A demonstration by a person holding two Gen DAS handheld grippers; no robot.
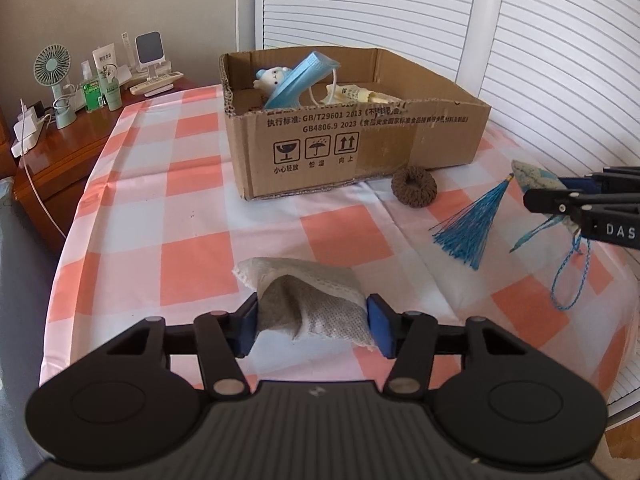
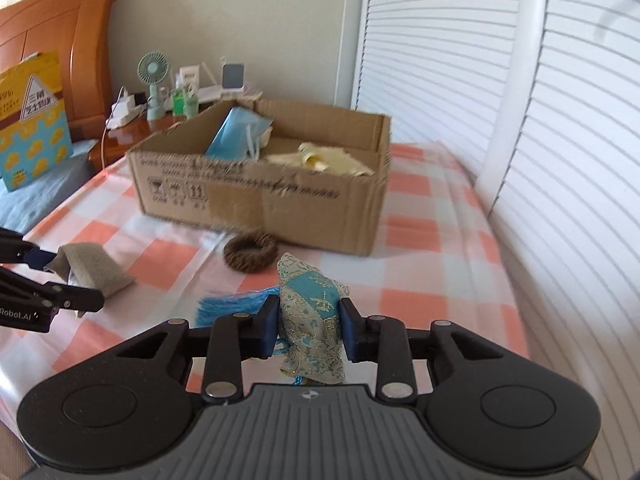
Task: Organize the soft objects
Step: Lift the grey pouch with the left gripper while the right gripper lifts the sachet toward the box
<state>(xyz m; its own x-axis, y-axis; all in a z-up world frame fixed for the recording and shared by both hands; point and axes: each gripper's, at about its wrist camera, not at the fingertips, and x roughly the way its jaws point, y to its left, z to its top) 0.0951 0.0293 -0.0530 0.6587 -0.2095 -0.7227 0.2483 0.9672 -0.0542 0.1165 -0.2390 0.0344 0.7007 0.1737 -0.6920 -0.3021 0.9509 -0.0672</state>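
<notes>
We are pinching a grey woven pouch (image 1: 316, 300) with a lace edge between the blue pads of our left gripper (image 1: 314, 326), low over the checked tablecloth (image 1: 192, 216), while our right gripper (image 2: 308, 330) is clamping an upright teal brocade sachet (image 2: 314, 316), its blue tassel (image 1: 470, 226) trailing onto the cloth. Ahead, a brown knitted ring (image 1: 414, 186) is lying just beside the open cardboard box (image 1: 360, 148), which is holding blue face masks (image 1: 300, 76), a small white bear (image 1: 272, 78) and a cream item (image 1: 360, 94).
</notes>
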